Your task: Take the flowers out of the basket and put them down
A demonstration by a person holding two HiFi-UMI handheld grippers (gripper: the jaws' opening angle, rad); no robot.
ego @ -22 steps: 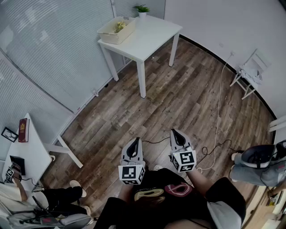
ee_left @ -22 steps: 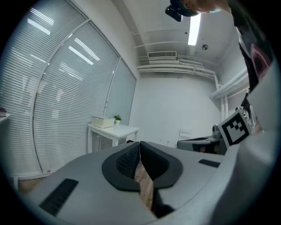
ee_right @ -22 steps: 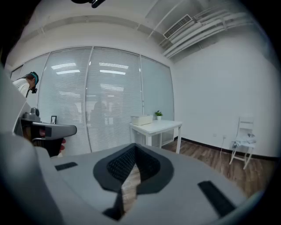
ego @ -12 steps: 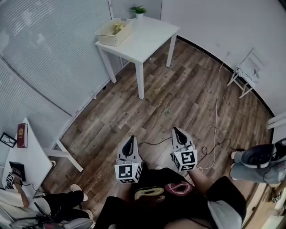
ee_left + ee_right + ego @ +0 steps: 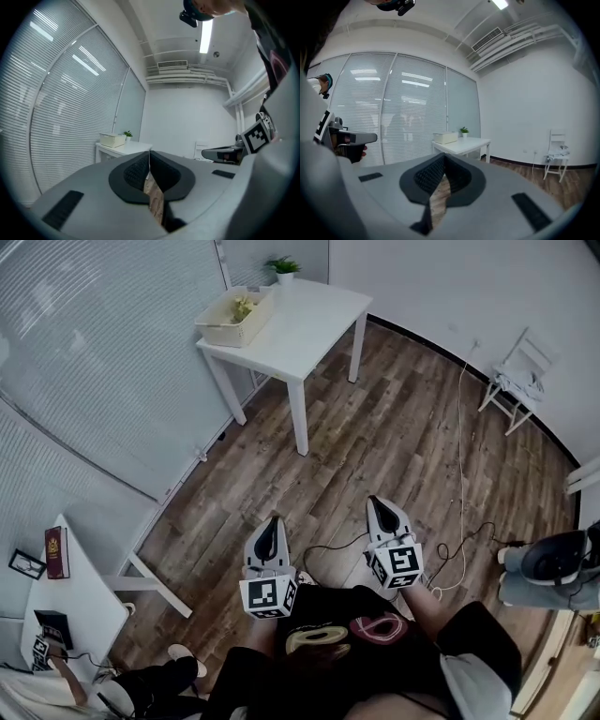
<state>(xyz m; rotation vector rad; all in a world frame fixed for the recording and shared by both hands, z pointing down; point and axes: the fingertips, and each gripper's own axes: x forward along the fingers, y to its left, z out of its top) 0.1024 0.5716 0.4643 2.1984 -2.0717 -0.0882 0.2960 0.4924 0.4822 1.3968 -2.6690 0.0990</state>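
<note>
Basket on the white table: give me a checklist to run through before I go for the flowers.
1. Flowers lying in the basket: ok.
2. Left gripper empty: ok, jaws together on nothing.
3. Right gripper empty: ok, jaws together on nothing.
4. Jaws open for a grasp: not ok, both shut.
5. Basket within reach: not ok, the white table stands well across the floor.
6. Room to set the flowers down: ok, bare tabletop beside the basket.
</note>
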